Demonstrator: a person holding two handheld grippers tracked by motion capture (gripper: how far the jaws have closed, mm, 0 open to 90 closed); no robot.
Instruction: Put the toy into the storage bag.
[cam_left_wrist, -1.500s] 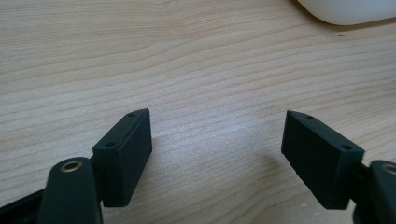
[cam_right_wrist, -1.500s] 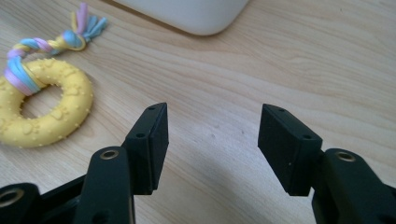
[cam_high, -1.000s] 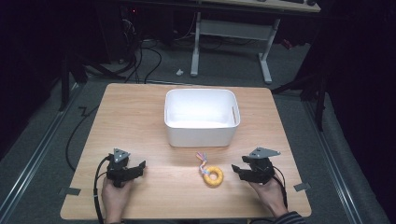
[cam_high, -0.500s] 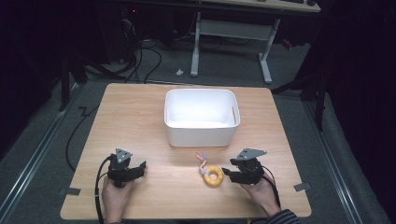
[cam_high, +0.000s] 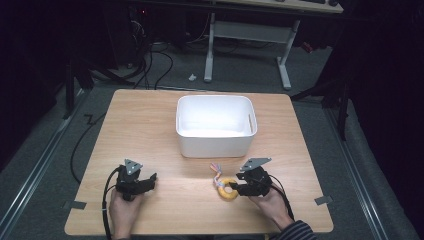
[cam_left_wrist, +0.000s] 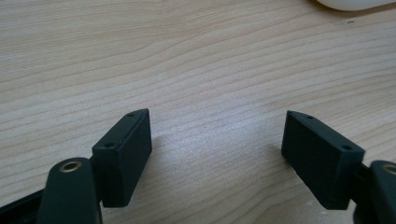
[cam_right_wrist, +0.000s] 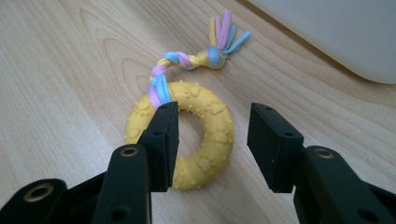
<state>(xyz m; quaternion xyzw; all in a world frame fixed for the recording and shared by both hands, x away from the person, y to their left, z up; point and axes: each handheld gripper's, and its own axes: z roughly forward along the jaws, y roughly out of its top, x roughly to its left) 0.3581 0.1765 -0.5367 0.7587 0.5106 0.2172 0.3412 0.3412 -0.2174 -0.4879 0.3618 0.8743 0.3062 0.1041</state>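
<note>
A yellow rubber ring toy (cam_high: 228, 190) with a braided pastel rope tail (cam_right_wrist: 187, 59) lies flat on the wooden table (cam_high: 145, 125), in front of the white bin (cam_high: 215, 145). My right gripper (cam_high: 236, 189) has reached it from the right. In the right gripper view, the right gripper (cam_right_wrist: 214, 116) straddles the ring's (cam_right_wrist: 219, 135) near band: one jaw sits over the hole, the other outside the rim. The jaws have just been closing, with small gaps still showing. My left gripper (cam_high: 149, 180) rests at the front left, and the left gripper (cam_left_wrist: 217, 121) is open over bare wood.
The white bin stands at the table's middle, a little beyond the toy, and looks empty. Cables trail from both grippers toward the front edge. Bits of tape (cam_high: 322, 200) mark the table's front corners. Dark floor, cables and a desk frame lie beyond.
My right gripper has slid left across the table to the ring, and its jaws now straddle the ring's band. The left gripper has stayed put.
</note>
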